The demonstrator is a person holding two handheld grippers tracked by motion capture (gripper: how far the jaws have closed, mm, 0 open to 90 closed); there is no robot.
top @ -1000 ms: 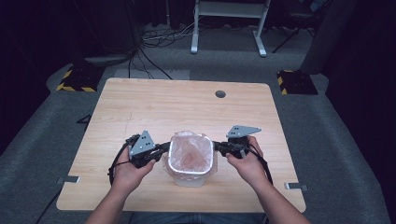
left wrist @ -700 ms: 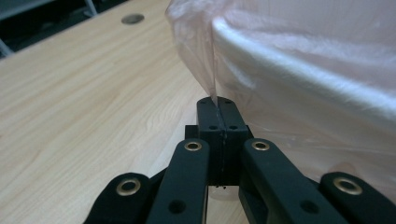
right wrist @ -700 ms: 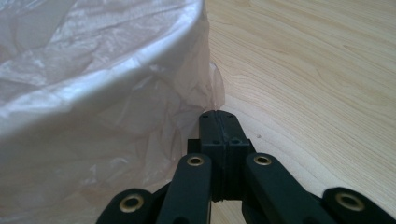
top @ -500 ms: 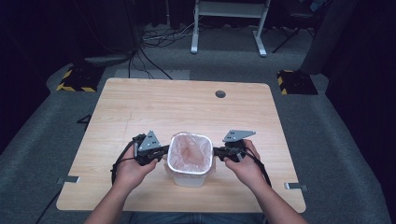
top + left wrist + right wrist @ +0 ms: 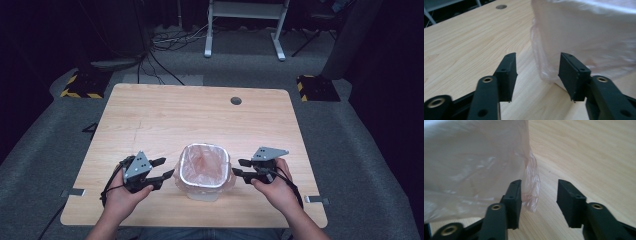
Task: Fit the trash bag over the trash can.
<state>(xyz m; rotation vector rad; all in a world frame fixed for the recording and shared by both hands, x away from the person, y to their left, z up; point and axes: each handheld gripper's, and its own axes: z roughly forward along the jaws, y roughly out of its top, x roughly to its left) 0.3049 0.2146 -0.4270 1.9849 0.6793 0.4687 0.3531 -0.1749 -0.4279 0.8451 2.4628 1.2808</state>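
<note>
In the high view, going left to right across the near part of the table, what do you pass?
Left gripper, jaws open → small white bin lined with a pinkish plastic bag → right gripper, jaws open. All sit over the wooden table.

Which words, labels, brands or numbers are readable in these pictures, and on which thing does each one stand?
None can be read.
Bin and its plastic bag: no print.
Table: bare wood, no label.
Left claw and right claw: no marking to read.
Yellow-black striped pads on the floor: warning stripes, no words.
</note>
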